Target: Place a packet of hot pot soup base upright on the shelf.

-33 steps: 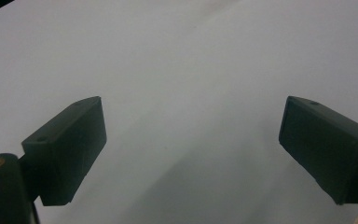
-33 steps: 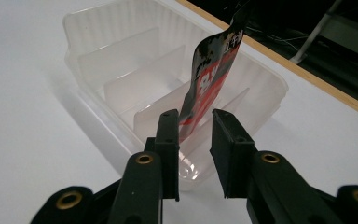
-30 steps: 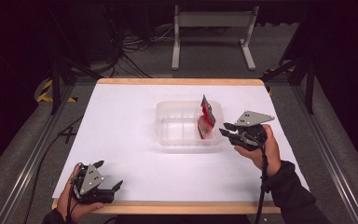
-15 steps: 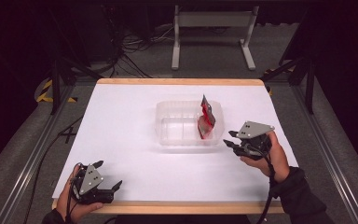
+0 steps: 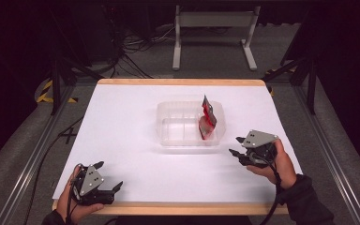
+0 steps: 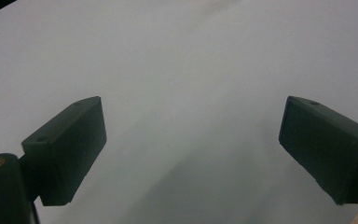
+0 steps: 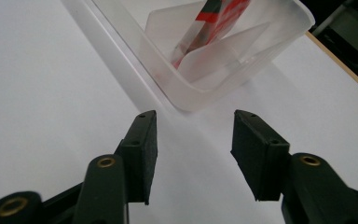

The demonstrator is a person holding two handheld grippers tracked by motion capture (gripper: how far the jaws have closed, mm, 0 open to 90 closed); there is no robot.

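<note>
Four black, blocky fingers [image 7: 142, 154], two on each gripper, stand spread apart and hold nothing. The right gripper [image 5: 240, 151] hovers just beside one clear, rounded plastic tub [image 5: 178, 127]. One glossy red packet [image 5: 207, 121] leans upright inside the tub. The left gripper [image 5: 108, 183] sits at the near edge of the smooth white table [image 5: 131, 117].

Left gripper [image 5: 108, 176]: hand-held, low at near left, jaws wide apart. Right gripper [image 5: 235, 146]: hand-held, jaws parted.

light: bright white tabletop [image 5: 136, 126], surroundings near-black | shadows: soft, faint | focus: left gripper view dim, hazy; right gripper view sharper
</note>
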